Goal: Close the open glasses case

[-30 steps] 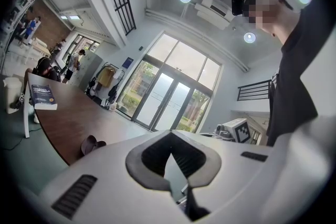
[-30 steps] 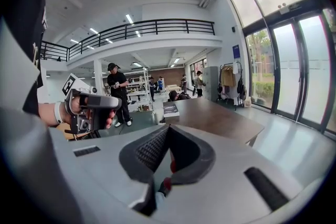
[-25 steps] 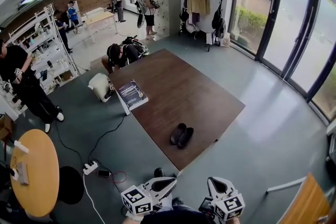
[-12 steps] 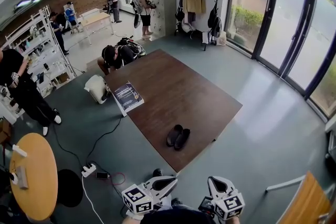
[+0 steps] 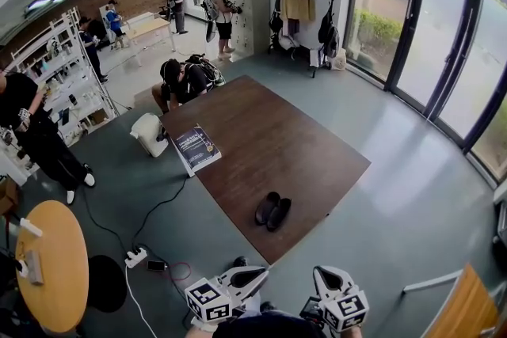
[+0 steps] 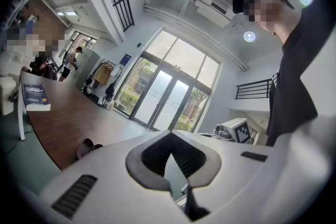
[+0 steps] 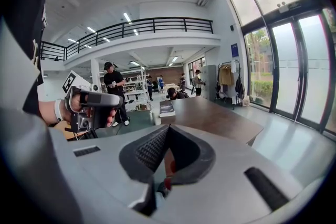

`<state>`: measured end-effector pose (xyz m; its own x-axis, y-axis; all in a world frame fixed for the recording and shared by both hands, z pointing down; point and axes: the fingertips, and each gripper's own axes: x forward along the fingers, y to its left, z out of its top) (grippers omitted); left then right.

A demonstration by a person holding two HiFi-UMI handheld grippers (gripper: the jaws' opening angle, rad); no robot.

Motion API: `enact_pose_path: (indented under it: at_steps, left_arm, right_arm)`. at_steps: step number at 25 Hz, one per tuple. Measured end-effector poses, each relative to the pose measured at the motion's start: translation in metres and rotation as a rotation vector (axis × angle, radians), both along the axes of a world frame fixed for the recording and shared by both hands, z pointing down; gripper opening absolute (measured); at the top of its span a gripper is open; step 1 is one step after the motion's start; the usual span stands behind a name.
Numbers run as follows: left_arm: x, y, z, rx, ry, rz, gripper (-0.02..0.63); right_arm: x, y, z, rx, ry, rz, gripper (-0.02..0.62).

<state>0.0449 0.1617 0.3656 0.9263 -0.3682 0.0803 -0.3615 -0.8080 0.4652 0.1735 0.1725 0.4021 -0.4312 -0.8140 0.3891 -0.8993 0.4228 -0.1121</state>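
Lying open on table [image 5: 317,140], glasses case [image 5: 273,211], book [image 5: 197,147] lettering illegible

- Glasses case [image 5: 273,210]: dark, lying open, with two oval halves spread side by side and joined along the middle.
- Flat on the brown table [image 5: 269,138], close to its front edge and towards the near corner.
- Small and low in the left gripper view [image 6: 86,148], at the table's near end; inside too dark to tell.
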Motion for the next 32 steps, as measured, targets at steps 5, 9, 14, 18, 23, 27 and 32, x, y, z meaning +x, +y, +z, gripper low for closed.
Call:
enact_pose_path:
  at_steps: [5, 9, 14, 18, 23, 27, 32]
  left_arm:
    - [-0.005, -0.016, 0.004, -0.013, 0.009, -0.005, -0.003]
    - [-0.009, -0.029, 0.007, -0.023, 0.009, 0.0, -0.003]
    - [-0.016, -0.056, 0.006, -0.034, 0.004, 0.007, -0.003]
    - [-0.015, -0.079, 0.011, -0.053, -0.004, 0.011, -0.003]
    - [-0.018, -0.112, 0.007, -0.044, 0.0, 0.018, -0.003]
    - [-0.022, -0.139, 0.008, -0.034, 0.016, 0.019, -0.003]
    - [-0.029, -0.177, 0.0, -0.019, 0.045, 0.017, -0.003]
  right_arm:
    - [-0.005, -0.017, 0.003, -0.009, 0.006, -0.005, -0.015]
    - [-0.008, -0.031, 0.005, -0.017, 0.001, 0.001, -0.015]
    - [-0.019, -0.057, 0.007, -0.03, -0.004, -0.005, -0.015]
    - [-0.017, -0.077, 0.014, -0.06, -0.007, 0.001, -0.015]
    - [-0.022, -0.111, 0.01, -0.055, -0.001, -0.002, -0.015]
    - [-0.029, -0.138, 0.011, -0.046, 0.012, -0.019, -0.015]
    - [-0.04, -0.176, -0.002, -0.029, 0.041, -0.033, -0.015]
